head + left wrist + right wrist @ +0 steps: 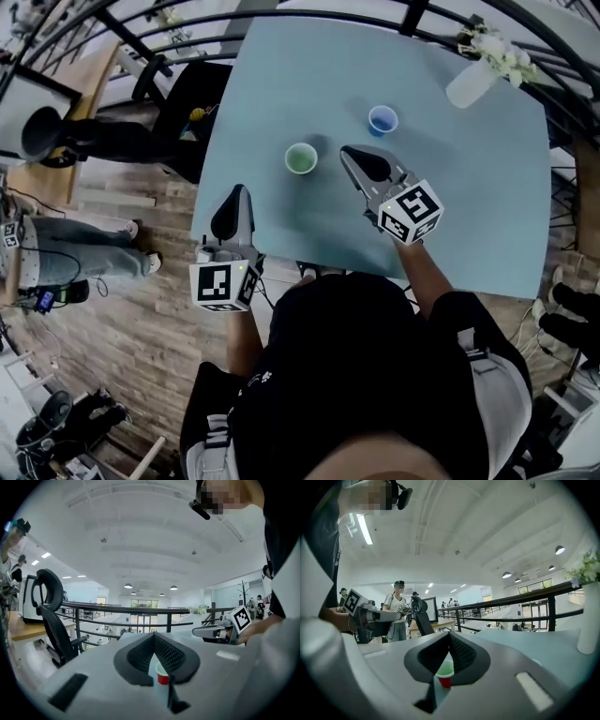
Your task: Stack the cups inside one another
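Pickup step is judged pending: blue cup [382, 120] is found near the green cup [301, 157], right gripper [349, 152] close beside the latter, left gripper [240, 192] farther off (both jaw pairs pressed together, nothing held); jaws likely must be opened around one cup.

Head camera overhead; other two level, sharing table [469, 216].

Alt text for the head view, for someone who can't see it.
Seen from above, a person holds two grippers over a light blue table: the right gripper, jaws shut, is near a green-lined cup and a blue cup, holding neither. The left gripper, also shut, hangs at the table's near left edge. A vase of white flowers stands far right.
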Action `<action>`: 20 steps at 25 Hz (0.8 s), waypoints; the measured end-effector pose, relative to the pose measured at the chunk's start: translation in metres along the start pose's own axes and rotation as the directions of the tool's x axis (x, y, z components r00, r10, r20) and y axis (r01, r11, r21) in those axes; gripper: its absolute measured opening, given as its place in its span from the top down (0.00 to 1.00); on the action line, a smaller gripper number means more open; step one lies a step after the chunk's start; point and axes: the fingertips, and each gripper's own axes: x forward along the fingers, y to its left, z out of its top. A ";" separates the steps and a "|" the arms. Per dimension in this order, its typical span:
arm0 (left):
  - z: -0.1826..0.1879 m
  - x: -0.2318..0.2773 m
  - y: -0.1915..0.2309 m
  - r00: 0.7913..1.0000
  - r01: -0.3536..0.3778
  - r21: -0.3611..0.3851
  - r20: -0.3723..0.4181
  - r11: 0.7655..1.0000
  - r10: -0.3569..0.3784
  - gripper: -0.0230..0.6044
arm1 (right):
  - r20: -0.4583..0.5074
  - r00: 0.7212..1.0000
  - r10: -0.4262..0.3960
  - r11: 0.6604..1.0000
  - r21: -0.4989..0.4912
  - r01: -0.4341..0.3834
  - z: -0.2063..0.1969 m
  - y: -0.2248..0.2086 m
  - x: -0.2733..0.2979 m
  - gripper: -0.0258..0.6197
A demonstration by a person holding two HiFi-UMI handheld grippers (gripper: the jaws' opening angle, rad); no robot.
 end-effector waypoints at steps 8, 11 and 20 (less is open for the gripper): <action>-0.002 0.040 -0.049 0.989 0.146 0.005 -0.011 0.989 -0.146 0.97 | 0.022 0.989 -0.144 0.990 0.003 0.143 0.007 -0.035 -0.059 0.94; -0.001 0.051 -0.064 0.982 0.187 0.011 -0.014 0.982 -0.186 0.97 | 0.028 0.982 -0.186 0.982 0.016 0.186 0.008 -0.045 -0.076 0.94; 0.000 0.073 -0.084 0.971 0.237 0.022 -0.033 0.971 -0.237 0.97 | 0.011 0.964 -0.265 0.964 0.018 0.265 0.003 -0.073 -0.095 0.87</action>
